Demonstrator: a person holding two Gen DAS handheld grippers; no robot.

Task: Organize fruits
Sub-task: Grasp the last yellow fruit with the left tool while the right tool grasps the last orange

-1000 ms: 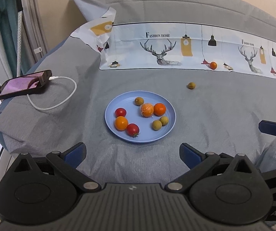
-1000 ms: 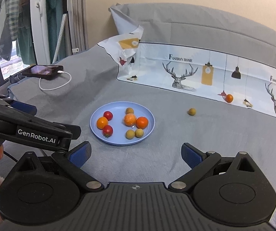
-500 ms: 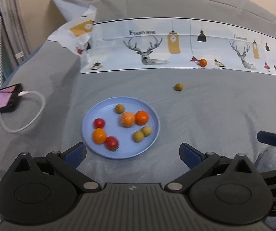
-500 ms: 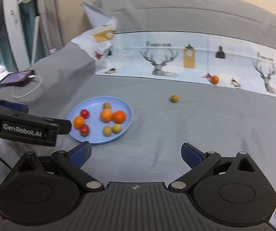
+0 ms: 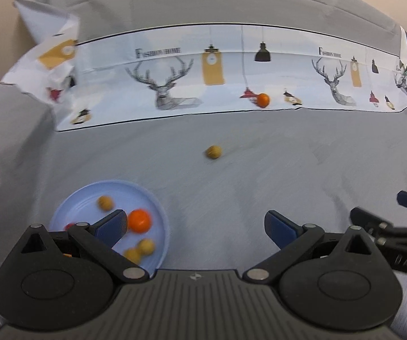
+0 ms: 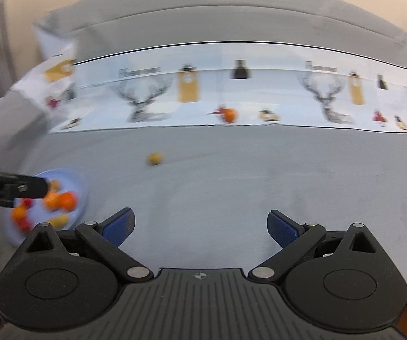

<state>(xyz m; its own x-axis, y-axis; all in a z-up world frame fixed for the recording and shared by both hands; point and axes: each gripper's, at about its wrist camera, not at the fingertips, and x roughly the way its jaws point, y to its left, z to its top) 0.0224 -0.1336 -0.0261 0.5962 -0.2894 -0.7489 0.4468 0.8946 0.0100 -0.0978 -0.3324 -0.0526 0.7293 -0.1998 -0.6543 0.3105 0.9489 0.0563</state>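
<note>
While both views are smeared by blur, the left tongs [image 5: 194, 226] and the right tongs [image 6: 200, 226] are each seen spread wide with nothing between their blue pads, held above a grey bed cover [image 5: 260, 175].

At the lower left of the left wrist view, a blue plate [image 5: 90, 195] is shown resting on the cover, partly hidden behind the left-hand finger [image 5: 112, 223] of the left tongs. On it an orange fruit [image 5: 139, 220] is seen beside that finger, with a small yellow-brown fruit [image 5: 105, 203] toward the far side and two more near the close rim; a sliver of red fruit is only just visible at the finger's linkage. At the right edge of this view, part of the right tongs is caught entering the frame.

In the right wrist view the same plate [image 6: 73, 177] is pushed to the left edge, its fruits blurred into orange, red and yellow patches, and the left tongs are seen crossing in front of it as a dark bar.

Two fruits are shown off the plate in both views: a small yellow-brown one [image 5: 213, 152] alone on the cover near mid-frame, well apart from the plate, and a small orange one [image 5: 263, 100] farther back on the printed sheet [image 5: 175, 56] bearing deer and lamp motifs.
</note>
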